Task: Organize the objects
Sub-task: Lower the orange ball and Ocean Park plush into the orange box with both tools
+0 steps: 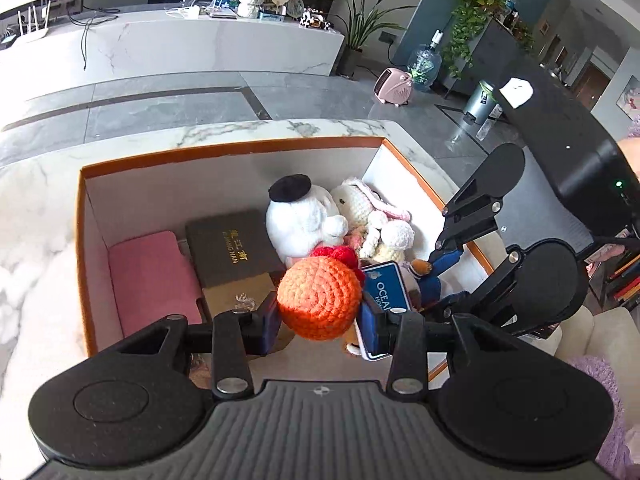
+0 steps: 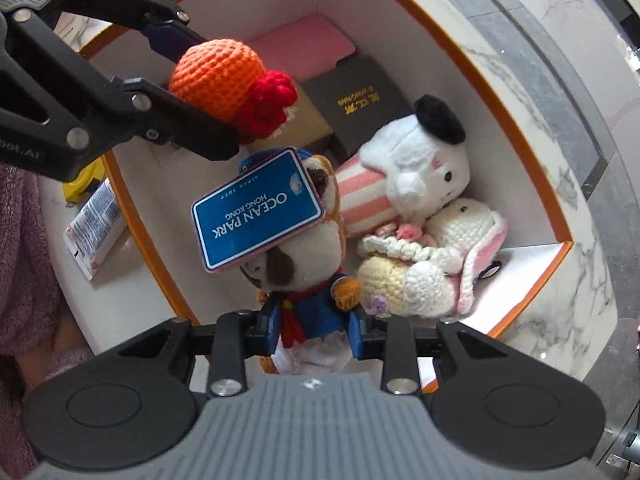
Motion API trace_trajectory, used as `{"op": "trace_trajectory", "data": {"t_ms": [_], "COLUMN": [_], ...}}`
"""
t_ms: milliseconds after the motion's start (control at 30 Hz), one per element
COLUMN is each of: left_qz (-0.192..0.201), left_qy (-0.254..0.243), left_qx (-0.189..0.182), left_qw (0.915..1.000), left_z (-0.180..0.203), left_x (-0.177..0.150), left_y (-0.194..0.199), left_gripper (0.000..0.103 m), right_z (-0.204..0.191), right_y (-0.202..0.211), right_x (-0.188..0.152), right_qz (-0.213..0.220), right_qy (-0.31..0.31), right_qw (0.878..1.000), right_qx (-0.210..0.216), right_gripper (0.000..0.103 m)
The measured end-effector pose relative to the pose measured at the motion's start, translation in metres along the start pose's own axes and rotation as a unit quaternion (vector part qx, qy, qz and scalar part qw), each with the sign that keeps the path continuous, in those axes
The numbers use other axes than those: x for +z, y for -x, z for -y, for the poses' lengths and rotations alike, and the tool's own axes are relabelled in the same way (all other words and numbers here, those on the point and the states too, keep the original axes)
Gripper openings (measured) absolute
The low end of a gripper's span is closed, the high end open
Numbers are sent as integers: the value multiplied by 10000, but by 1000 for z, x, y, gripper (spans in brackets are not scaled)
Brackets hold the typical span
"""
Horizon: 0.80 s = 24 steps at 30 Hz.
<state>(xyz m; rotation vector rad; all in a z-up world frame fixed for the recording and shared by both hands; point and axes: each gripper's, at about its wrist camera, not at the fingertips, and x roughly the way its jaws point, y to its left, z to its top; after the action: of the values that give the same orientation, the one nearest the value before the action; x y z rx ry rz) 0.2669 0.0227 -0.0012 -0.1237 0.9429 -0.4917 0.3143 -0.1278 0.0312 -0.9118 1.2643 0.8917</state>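
Note:
An orange-rimmed white box (image 1: 224, 146) stands on a marble table. My left gripper (image 1: 318, 322) is shut on an orange crocheted ball with a red tuft (image 1: 320, 298) and holds it above the box; it also shows in the right wrist view (image 2: 218, 76). My right gripper (image 2: 312, 330) is shut on a plush animal in a blue jacket (image 2: 304, 264) with a blue "Ocean Park" tag (image 2: 258, 212), held over the box's near side. In the box lie a white plush with a black beret (image 1: 300, 220) and a crocheted white bunny (image 1: 372, 216).
The box also holds a pink case (image 1: 154, 280), a dark box with gold lettering (image 1: 232, 246) and a tan box (image 1: 240, 298). A tube (image 2: 94, 222) and a yellow item (image 2: 82, 188) lie on the table outside the box (image 2: 532, 152).

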Motion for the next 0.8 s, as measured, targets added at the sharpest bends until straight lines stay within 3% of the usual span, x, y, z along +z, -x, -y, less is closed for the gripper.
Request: {"op": "trace_trajectory", "data": {"t_ms": [367, 500, 633, 800], "left_qz": [-596, -850, -1069, -1150], "left_qy": [16, 22, 62, 241], "left_qx": [-179, -224, -121, -180], "left_qw": [9981, 9961, 9942, 9929], "left_z": [4, 7, 8, 4], "left_x": [0, -1, -4, -3], "left_y": [-32, -44, -54, -59], "left_gripper": [46, 46, 46, 46], "right_z": [18, 11, 12, 16], "right_y": [-23, -39, -40, -20], "right_x": [11, 9, 9, 4], "right_qz": [-533, -742, -709, -481], "right_qy": [108, 303, 199, 75], "right_qw": [9984, 9968, 9973, 9988], "right_qx": [171, 40, 26, -45], "right_gripper": [38, 38, 39, 50]}}
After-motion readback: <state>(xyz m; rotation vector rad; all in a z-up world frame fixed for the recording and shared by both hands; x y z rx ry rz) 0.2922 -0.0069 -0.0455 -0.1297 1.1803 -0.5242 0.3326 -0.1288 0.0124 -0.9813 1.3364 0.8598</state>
